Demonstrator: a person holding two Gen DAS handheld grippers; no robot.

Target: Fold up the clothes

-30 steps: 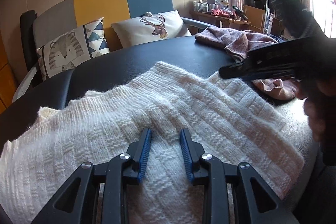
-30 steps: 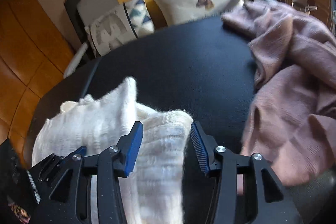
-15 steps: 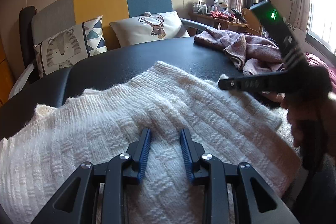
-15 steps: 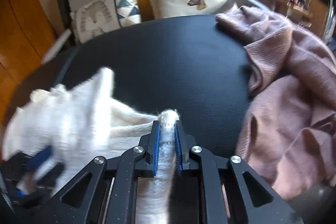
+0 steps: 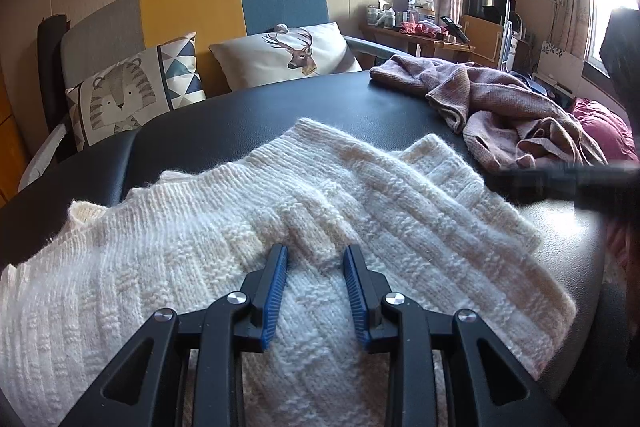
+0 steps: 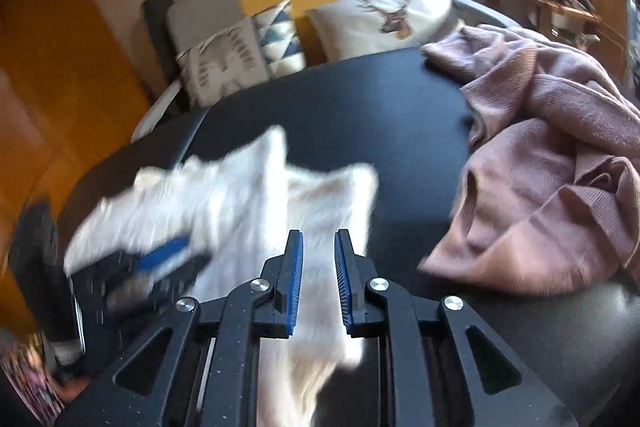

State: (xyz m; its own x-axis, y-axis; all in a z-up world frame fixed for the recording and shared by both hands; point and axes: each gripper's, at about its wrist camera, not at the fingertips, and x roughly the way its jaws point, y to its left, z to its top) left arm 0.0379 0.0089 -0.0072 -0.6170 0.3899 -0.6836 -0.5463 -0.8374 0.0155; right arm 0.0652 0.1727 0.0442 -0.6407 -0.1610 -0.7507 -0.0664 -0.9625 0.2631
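Right gripper (image 6: 318, 275), jaws opening, nothing pinched, above the sweater's (image 5: 280, 227) sleeve, whose long axis runs away from it; left gripper (image 5: 315, 285) rests part-spread on the sweater.

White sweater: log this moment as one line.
white sweater: spread on table | left gripper: tips on it, grip unclear | right gripper: jaws opening, knit between | pink sweater: heaped

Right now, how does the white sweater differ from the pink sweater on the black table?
The white sweater is cream, with a chunky ribbed knit; the pink sweater is dusty pink, with a finer knit. The white sweater lies spread fairly flat, near the cameras; the pink sweater sits crumpled in a heap, further off at the right. Both are knitted and rest on the black table.
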